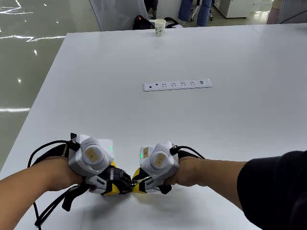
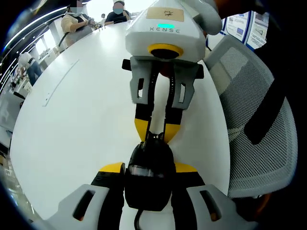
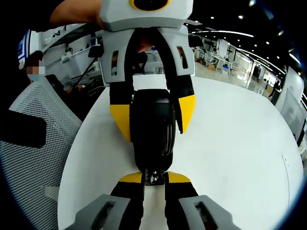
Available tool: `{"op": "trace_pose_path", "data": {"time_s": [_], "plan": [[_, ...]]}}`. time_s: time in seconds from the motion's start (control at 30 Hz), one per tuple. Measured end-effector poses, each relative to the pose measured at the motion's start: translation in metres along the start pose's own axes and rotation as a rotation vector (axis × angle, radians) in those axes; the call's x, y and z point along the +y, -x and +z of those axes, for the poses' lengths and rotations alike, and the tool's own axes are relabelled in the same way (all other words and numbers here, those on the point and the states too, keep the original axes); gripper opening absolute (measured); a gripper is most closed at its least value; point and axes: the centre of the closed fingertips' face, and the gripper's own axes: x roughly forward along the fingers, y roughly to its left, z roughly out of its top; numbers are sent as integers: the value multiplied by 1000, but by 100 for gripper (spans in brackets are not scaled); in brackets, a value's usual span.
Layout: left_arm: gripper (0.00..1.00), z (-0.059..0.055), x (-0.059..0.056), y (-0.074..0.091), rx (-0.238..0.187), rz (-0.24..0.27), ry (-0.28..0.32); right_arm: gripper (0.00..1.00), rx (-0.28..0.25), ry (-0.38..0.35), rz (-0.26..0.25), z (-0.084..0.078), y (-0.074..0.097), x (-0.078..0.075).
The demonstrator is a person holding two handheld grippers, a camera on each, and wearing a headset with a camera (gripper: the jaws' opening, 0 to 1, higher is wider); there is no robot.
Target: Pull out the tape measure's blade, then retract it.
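The left gripper [image 2: 148,166] is seen with its fingers [image 2: 112,167] clamped on the 2 flanks of the black tape measure [image 2: 147,187], and the right gripper [image 3: 154,179] is pinched almost shut on the blade hook [image 3: 153,175]. The case is held low over the white table [image 1: 192,57], near its front edge. A rigid, smooth, light case is judged. The small, slippery hook is best gripped squarely, since the springy blade could snap back.

The word "XENSE" is showing on the white housing of the right claw [image 2: 156,134]; the tan sticker [image 2: 165,13] above it is proving too blurred to read.
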Motion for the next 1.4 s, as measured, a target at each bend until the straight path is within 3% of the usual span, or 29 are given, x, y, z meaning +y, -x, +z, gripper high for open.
{"op": "trace_pose_path", "data": {"time_s": [0.23, 0.5, 0.63, 1.4], "plan": [[32, 0, 0, 0, -3, 0, 2, 12, 21, 8, 9, 0, 0, -1], [32, 0, 1, 0, -8, 5, 2, 13, 53, -43, -13, -1, -1, -3], [32, 0, 1, 0, -9, 4, 2, 12, 59, 16, 11, -2, -1, -3], [32, 0, 2, 0, -21, 1, 15, 11, 72, -13, 18, -8, 3, -3]]}}
